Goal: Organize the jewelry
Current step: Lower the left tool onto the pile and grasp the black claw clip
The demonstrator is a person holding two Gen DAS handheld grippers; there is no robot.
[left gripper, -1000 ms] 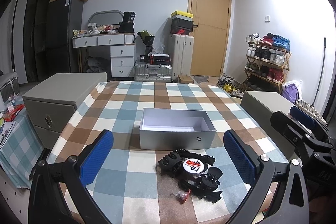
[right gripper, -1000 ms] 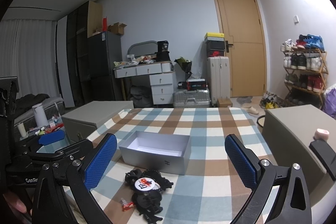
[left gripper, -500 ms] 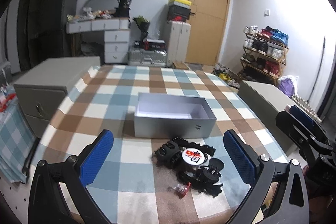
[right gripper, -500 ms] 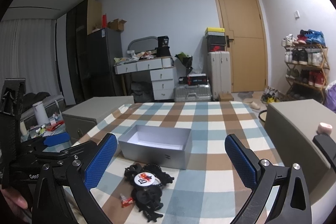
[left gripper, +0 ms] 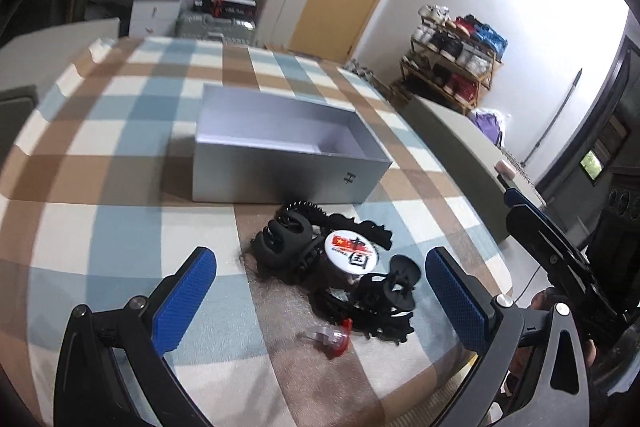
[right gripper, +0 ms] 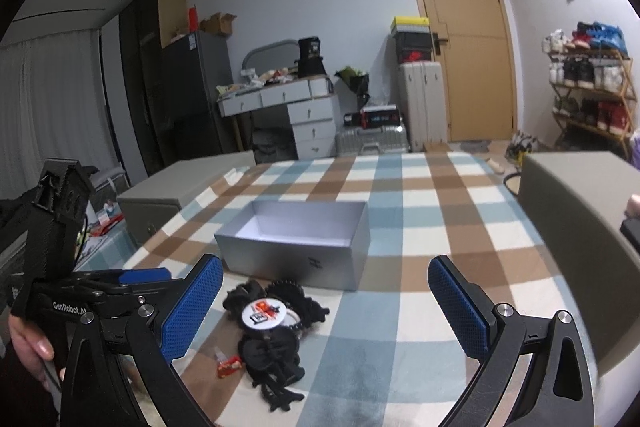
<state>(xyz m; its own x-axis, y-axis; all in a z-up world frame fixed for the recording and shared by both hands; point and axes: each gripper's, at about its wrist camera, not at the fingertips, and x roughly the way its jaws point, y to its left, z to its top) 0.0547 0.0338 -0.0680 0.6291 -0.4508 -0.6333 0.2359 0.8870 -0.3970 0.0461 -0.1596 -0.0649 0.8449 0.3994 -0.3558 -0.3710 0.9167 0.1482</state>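
Note:
An open silver box with a white inside sits mid-table; it also shows in the right wrist view. In front of it lies a pile of black hair claws and scrunchies, a round white badge on top, and a small red and clear clip. The pile shows in the right wrist view with the badge. My left gripper is open and empty, low over the pile. My right gripper is open and empty, above the table's near edge.
The table has a blue, brown and white checked cloth. Grey cabinets stand at the table's left and right. The left gripper's body is at the right wrist view's left edge. A door, suitcases and shoe rack stand behind.
My left gripper has dropped and tilted down towards the pile, which now looks larger and nearer. My right gripper has barely moved.

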